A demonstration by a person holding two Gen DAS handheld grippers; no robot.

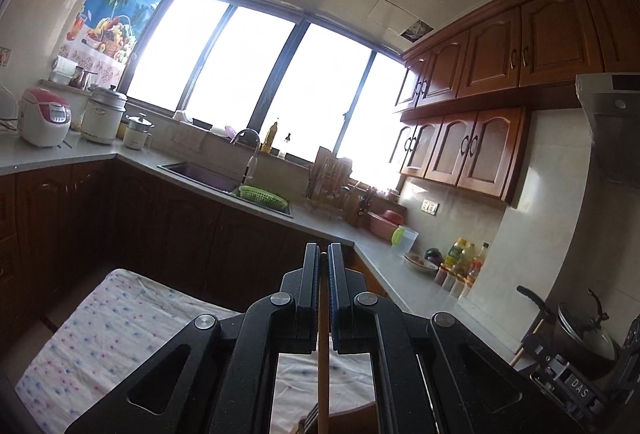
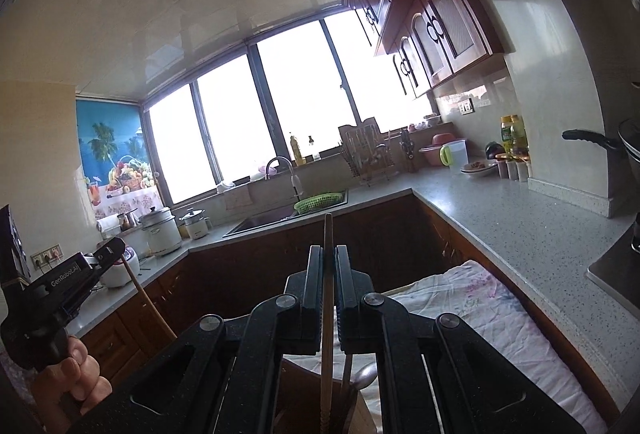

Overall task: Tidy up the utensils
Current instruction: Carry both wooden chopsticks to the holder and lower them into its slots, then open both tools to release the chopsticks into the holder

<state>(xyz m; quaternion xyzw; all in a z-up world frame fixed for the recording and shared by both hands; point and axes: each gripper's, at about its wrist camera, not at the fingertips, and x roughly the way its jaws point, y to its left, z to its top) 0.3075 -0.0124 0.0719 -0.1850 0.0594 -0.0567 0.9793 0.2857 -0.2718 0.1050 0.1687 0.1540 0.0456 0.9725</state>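
- Carrying step: left gripper (image 1: 324,254) clamping one wooden chopstick (image 1: 322,374), right gripper (image 2: 329,252) clamping another chopstick (image 2: 328,298), tip poking toward 12 o'clock.
- Next, probably lowering both into the utensil holder (image 2: 360,410) at 6 o'clock, needing upright alignment.

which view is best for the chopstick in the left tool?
Right wrist: it shows the left tool side-on, shut on its wooden chopstick, which slants down below it. Left wrist sees only a thin sliver of that chopstick between its own pads.

Place: home kitchen
Fittings: sink (image 1: 208,175) with faucet (image 1: 248,146), wooden wall cabinets (image 1: 496,46), range hood (image 1: 612,122)
On the table (image 2: 520,218): rice cooker (image 1: 44,116), dish rack (image 1: 328,182), oil bottles (image 1: 460,254)
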